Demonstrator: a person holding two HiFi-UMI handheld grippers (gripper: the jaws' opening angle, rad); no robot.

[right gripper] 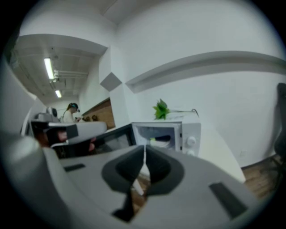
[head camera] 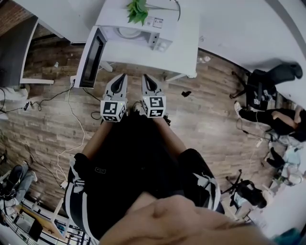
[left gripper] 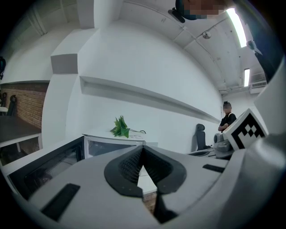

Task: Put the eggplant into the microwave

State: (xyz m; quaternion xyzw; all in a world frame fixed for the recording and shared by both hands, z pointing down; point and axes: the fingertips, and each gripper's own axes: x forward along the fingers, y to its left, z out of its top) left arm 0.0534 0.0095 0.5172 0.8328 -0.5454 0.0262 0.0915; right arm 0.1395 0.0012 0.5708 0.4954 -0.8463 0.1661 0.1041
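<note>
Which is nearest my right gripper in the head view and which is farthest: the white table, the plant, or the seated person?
1. White table: its front edge is just ahead of the right gripper.
2. Plant: farther back, on top of the microwave.
3. Seated person: far right, across the floor.

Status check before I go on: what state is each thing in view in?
microwave door: swung wide open.
eggplant: seems to lie inside the microwave; too small to be sure.
left gripper: shut, empty.
right gripper: shut, empty.
</note>
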